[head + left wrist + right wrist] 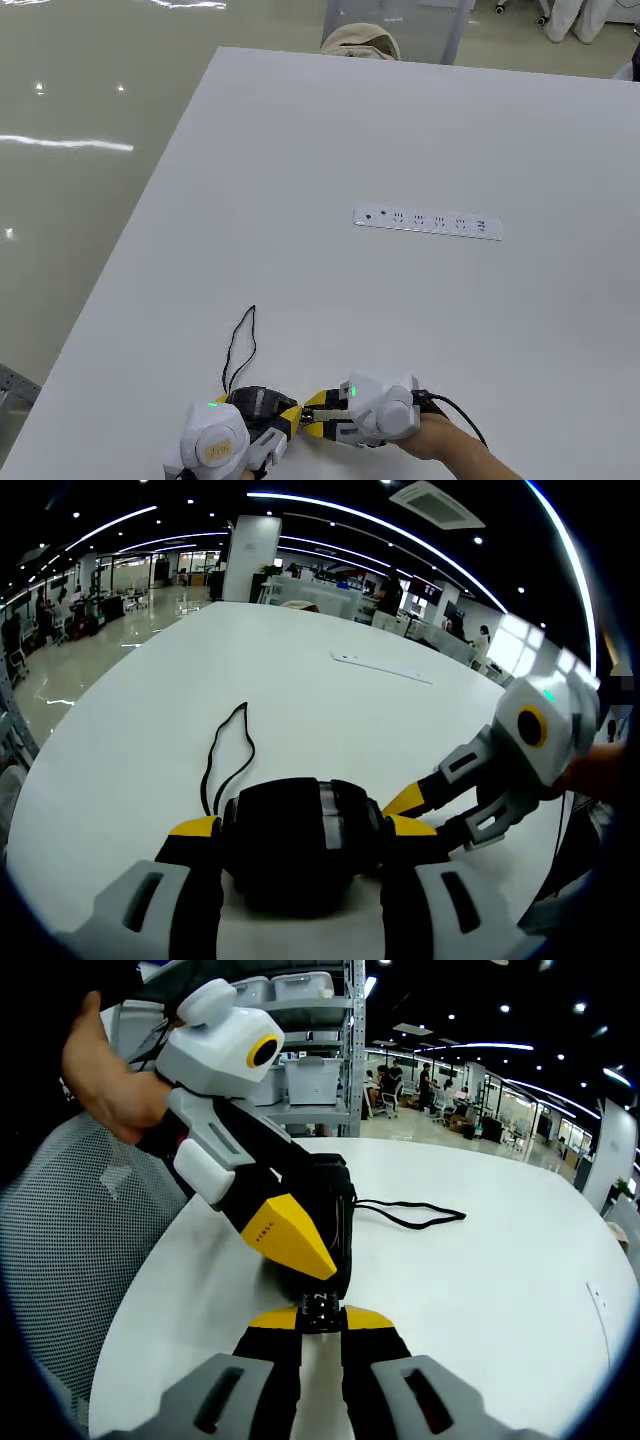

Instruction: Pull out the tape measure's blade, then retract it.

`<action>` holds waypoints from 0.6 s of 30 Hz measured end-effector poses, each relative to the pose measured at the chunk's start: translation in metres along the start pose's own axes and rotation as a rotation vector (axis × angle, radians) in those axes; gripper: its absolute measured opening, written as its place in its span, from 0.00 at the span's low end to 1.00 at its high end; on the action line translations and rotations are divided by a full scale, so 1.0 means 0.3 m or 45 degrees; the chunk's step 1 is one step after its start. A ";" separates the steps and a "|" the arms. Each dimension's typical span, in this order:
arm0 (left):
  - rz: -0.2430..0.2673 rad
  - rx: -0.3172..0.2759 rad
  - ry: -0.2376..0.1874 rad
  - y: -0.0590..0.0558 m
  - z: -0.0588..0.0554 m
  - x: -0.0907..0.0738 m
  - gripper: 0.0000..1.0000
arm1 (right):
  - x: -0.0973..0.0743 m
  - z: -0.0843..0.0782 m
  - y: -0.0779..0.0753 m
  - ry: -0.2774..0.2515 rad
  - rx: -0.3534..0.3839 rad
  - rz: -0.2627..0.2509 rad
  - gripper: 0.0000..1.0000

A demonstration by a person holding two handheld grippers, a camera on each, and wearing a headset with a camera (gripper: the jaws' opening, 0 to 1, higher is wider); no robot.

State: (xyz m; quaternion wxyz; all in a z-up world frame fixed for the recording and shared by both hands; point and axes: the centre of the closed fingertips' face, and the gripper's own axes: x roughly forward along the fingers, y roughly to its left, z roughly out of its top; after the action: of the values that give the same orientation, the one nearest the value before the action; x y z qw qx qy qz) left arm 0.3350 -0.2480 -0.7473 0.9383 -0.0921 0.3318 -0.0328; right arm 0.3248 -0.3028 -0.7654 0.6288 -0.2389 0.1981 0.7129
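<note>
Both tongs are closed on something: your left tongs [300, 826] clamp the black tape measure [300, 855] resting on the desk [300, 680], your right tongs [320, 1322] pinch its blade tip [318, 1305] just beside them, so draw straight back, level and slow.

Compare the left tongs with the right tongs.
The left tongs stand wide apart, while the right tongs are nearly closed. The left tongs clamp the bulky black tape measure; the right tongs pinch only its small blade tip. Both have yellow tips.
</note>
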 end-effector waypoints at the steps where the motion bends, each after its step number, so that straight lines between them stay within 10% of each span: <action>1: 0.000 0.000 0.000 0.000 0.000 0.000 0.61 | 0.001 0.000 0.000 0.000 0.001 0.000 0.13; 18: -0.004 -0.020 0.001 0.004 0.000 -0.001 0.61 | 0.012 0.014 -0.001 -0.004 -0.009 0.000 0.13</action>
State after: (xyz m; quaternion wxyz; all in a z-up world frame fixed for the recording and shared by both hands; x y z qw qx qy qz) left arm 0.3347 -0.2467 -0.7474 0.9373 -0.1001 0.3322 -0.0319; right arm 0.3245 -0.2974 -0.7643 0.6283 -0.2400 0.1947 0.7139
